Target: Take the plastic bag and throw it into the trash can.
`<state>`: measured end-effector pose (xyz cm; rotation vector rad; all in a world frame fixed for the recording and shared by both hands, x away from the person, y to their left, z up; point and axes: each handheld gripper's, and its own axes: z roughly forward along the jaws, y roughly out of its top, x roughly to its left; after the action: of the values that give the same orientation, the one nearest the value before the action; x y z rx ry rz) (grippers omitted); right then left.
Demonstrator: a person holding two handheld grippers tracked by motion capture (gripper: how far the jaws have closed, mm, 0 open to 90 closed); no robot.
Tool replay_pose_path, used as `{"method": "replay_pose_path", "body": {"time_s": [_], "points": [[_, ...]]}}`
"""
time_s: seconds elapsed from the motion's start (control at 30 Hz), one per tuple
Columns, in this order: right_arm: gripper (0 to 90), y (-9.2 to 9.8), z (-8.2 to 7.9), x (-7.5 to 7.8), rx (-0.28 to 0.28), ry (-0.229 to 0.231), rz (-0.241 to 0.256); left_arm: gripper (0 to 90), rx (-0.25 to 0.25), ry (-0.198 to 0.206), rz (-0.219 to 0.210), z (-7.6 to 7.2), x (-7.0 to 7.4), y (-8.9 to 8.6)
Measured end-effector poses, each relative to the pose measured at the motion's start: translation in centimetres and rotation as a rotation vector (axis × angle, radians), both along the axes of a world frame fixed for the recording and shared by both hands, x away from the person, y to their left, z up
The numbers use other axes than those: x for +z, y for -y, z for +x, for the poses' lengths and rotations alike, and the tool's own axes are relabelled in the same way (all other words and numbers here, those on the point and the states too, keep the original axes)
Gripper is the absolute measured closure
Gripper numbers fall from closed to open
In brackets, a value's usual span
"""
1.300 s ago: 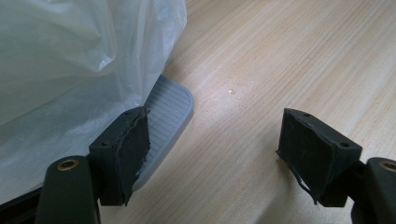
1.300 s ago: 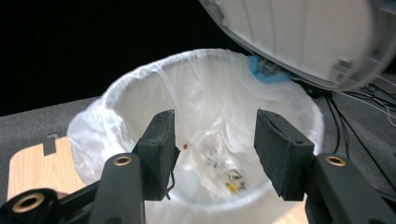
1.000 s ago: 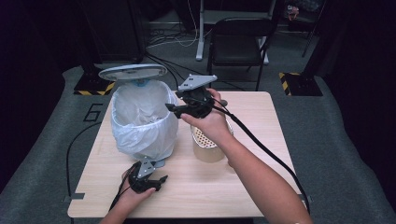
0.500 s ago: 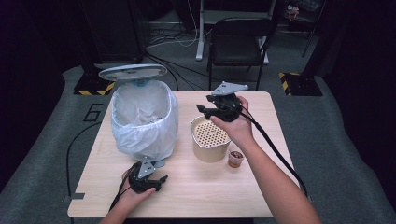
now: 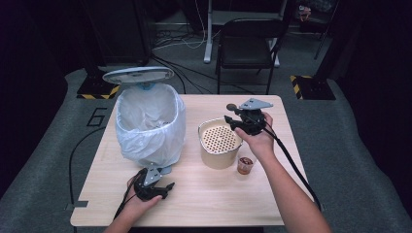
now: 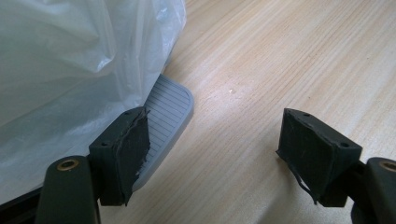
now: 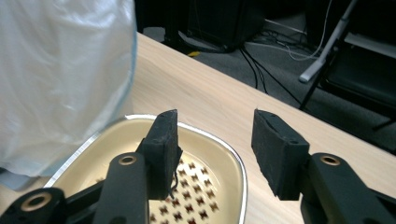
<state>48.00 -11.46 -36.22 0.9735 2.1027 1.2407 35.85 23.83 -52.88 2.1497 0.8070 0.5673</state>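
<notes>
A pedal bin lined with a white bag (image 5: 150, 124) stands on the table's left half, its lid (image 5: 138, 74) raised. My left gripper (image 5: 167, 186) rests open on the table just in front of the bin's grey pedal (image 6: 163, 116), one pad (image 6: 135, 140) beside that pedal. A cream pot with a perforated insert (image 5: 220, 142) stands at mid-table. My right gripper (image 5: 231, 112) hovers open and empty over the pot's far right rim (image 7: 219, 144). A small glass cup with brown contents (image 5: 246, 162) sits right of the pot.
The wooden table (image 5: 194, 204) has bare room along its front and right side. A black chair (image 5: 248, 43) and cables stand behind the table on the grey floor. Each gripper's cable trails off the near edge.
My right gripper has swung from above the bin's rim rightward to the pot's far right rim. The small cup, hidden before, now shows. The left gripper has stayed put.
</notes>
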Motion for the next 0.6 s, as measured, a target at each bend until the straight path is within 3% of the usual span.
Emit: {"method": "replay_pose_path", "body": {"time_s": [0.1, 0.6], "points": [[53.5, 0.8, 0.3, -1.0, -0.011, -0.041, 0.005, 24.7, 0.000, -0.001, -0.001, 0.0, 0.0, 0.0], [58.5, 2.8, 1.1, -4.7, -0.040, -0.115, 0.013, 24.6, -0.004, -0.004, 0.006, 0.0, 0.0, 0.0]]}}
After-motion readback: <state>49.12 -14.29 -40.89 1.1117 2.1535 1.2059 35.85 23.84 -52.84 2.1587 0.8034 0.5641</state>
